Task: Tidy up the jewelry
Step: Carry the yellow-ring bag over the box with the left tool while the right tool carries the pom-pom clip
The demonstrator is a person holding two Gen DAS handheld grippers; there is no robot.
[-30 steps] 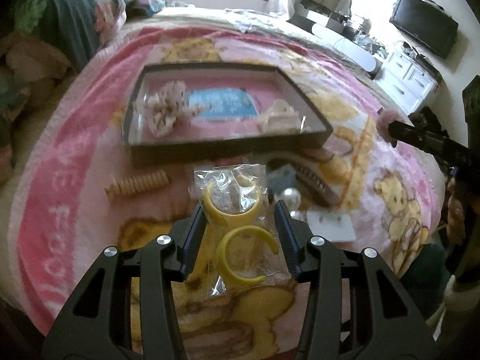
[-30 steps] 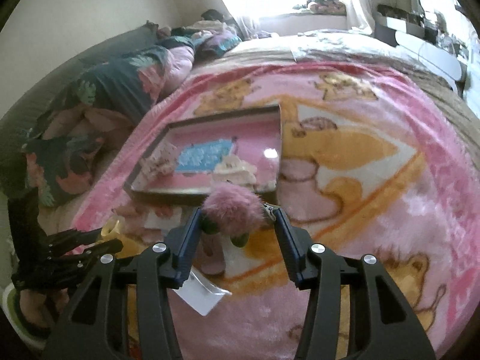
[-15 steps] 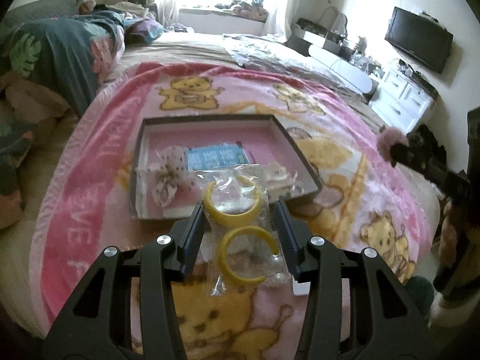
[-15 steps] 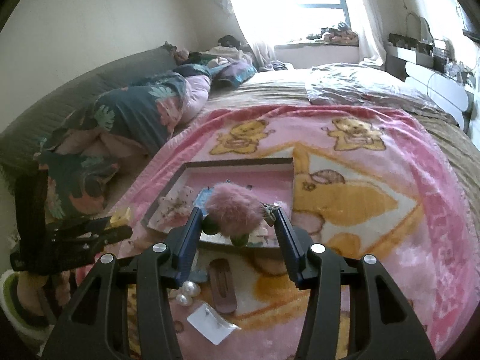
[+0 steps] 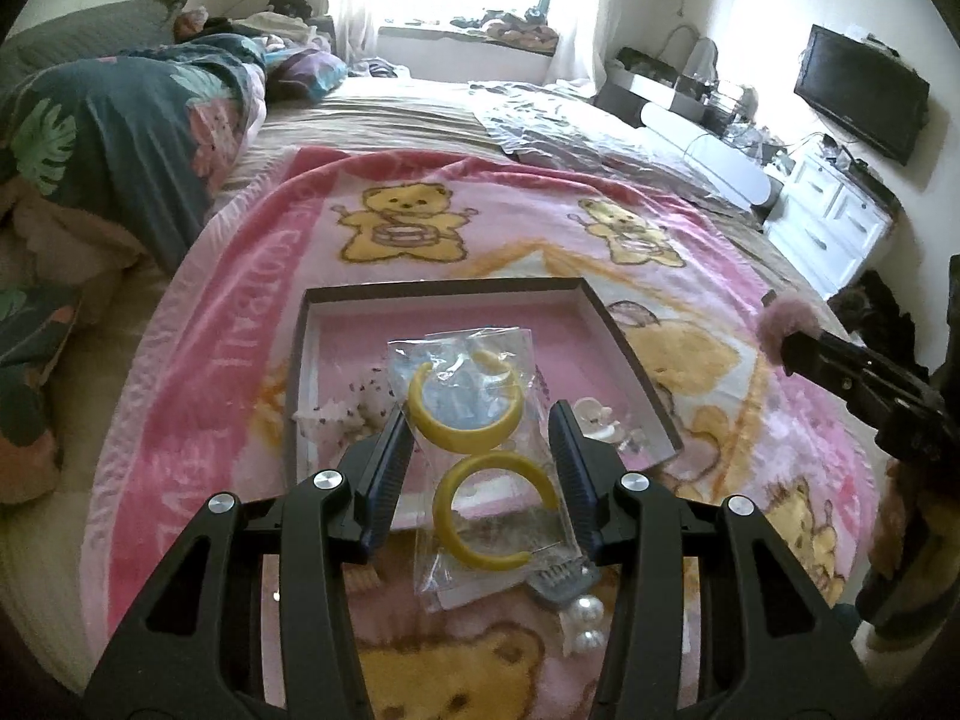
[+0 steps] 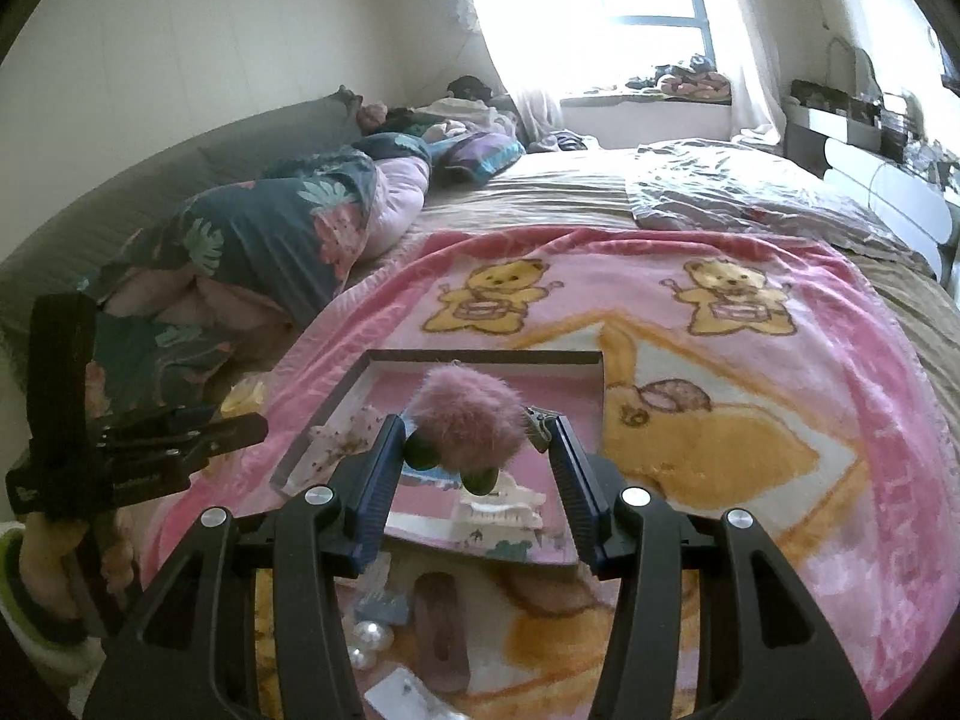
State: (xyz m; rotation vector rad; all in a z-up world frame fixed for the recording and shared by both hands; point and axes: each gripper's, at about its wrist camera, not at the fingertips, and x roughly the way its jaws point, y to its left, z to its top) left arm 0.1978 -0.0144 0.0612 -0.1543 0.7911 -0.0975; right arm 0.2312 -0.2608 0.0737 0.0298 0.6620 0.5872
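My left gripper [image 5: 480, 438] is shut on a clear plastic bag with two yellow hoop earrings [image 5: 465, 402] and holds it above the near edge of the shallow dark-rimmed tray [image 5: 630, 354]. My right gripper [image 6: 474, 444] is shut on a pink fluffy pompom hair clip [image 6: 468, 414], lifted over the same tray [image 6: 324, 414]. The right gripper with the pompom [image 5: 786, 324] shows at the right of the left wrist view. The tray holds a floral scrunchie [image 5: 354, 408], a blue card behind the bag and a white clip [image 5: 594, 414].
On the pink bear blanket [image 5: 240, 324] near the tray lie pearl earrings [image 5: 585, 618], a grey-blue comb clip [image 5: 558, 579], a brown hair clip [image 6: 441, 612] and a white card [image 6: 402, 693]. A rumpled quilt [image 5: 114, 138] lies left; a dresser [image 5: 834, 222] stands right.
Both grippers rose and pulled back from the blanket with their loads. The tray now sits lower and farther below them, and more of the bed shows.
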